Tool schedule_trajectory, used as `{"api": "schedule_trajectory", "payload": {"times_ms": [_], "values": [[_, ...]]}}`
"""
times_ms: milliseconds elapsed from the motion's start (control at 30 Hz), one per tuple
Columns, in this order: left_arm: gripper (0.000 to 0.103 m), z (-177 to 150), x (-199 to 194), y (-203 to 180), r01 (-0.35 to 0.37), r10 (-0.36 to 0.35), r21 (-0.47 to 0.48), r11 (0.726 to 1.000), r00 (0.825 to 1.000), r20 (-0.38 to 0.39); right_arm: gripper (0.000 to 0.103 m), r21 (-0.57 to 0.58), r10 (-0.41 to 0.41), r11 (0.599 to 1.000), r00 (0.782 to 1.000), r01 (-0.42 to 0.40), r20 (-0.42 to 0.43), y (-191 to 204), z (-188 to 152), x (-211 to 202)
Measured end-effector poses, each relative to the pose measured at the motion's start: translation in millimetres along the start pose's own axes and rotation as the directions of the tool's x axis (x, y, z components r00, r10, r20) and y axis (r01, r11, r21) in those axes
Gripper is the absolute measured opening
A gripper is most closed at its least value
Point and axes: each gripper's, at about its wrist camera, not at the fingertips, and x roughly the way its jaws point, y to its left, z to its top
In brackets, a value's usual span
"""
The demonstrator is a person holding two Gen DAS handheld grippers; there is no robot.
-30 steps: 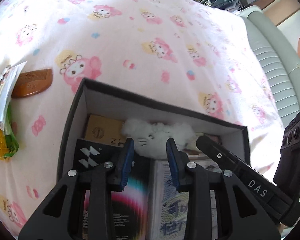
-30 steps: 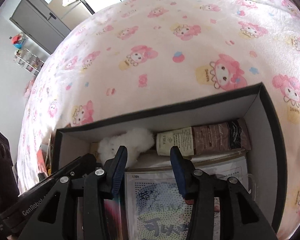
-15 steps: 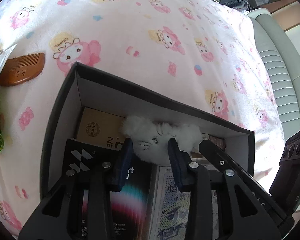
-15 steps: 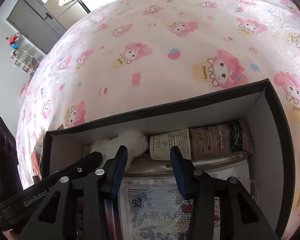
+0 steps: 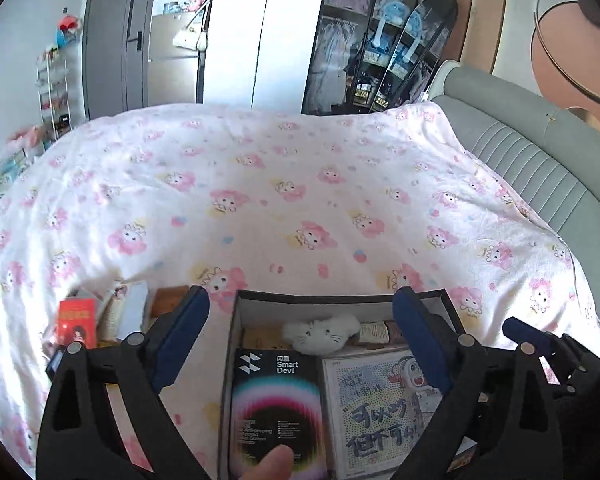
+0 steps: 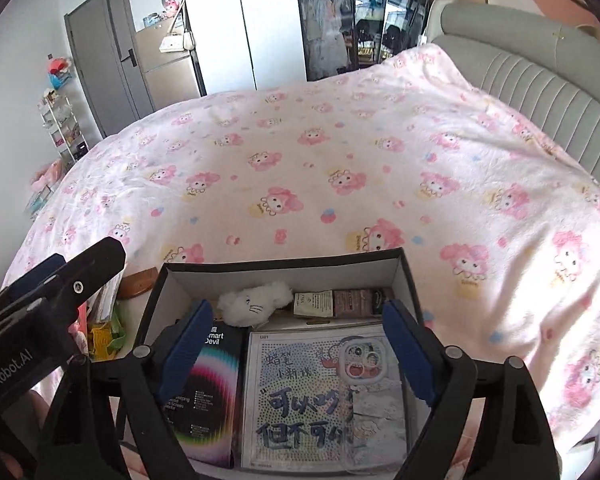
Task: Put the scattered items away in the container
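A black box (image 5: 340,296) (image 6: 284,266) sits on the pink patterned bed. Inside lie a white plush cat (image 5: 320,330) (image 6: 254,304), a black Smart Devil package (image 5: 276,404) (image 6: 208,392), a cartoon sheet (image 5: 380,404) (image 6: 312,396), a phone case (image 6: 358,360) and brown packets (image 6: 340,300). My left gripper (image 5: 304,336) is open wide above the box, holding nothing. My right gripper (image 6: 296,344) is open wide above the box, holding nothing. Loose items lie left of the box: a red packet (image 5: 76,320), papers (image 5: 124,312), a wooden comb (image 6: 138,282).
A grey padded headboard (image 5: 540,160) runs along the right. Wardrobes and a shelf rack (image 5: 56,92) stand beyond the bed. A yellow-green packet (image 6: 104,336) lies left of the box. A fingertip (image 5: 276,462) shows at the bottom of the left wrist view.
Both grippers have opened wide and pulled up and back from the box, so the room beyond the bed shows. The plush cat lies in the box as before.
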Motion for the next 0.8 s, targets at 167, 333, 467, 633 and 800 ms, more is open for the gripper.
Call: {"api": "schedule_trajectory", "payload": {"times_ms": [167, 333, 467, 633, 800], "values": [[0.101, -15, -62, 15, 0.033, -0.03, -0.047, 0.998, 0.998, 0.05, 0.087, 0.014, 0.031, 0.999, 0.998, -0.032, 0.059, 0, -15, -51], [0.101, -36, -96, 22, 0.052, -0.05, -0.072, 0.996, 0.999, 0.021, 0.087, 0.04, 0.068, 0.997, 0.996, -0.07, 0.05, -6, -41, -72], [0.102, -55, -112, 26, 0.012, -0.011, -0.086, 0.996, 1.0, 0.014, 0.087, 0.026, 0.025, 0.999, 0.997, -0.027, 0.067, -6, -57, -83], [0.102, -78, -139, 24, 0.015, -0.011, -0.039, 0.999, 0.994, 0.104, 0.087, 0.011, 0.007, 1.0, 0.996, -0.008, 0.085, -3, -68, -96], [0.102, -88, -152, 37, -0.004, 0.01, -0.054, 0.999, 0.995, 0.099, 0.087, 0.01, -0.026, 1.0, 0.993, 0.025, 0.114, -3, -73, -106]]}}
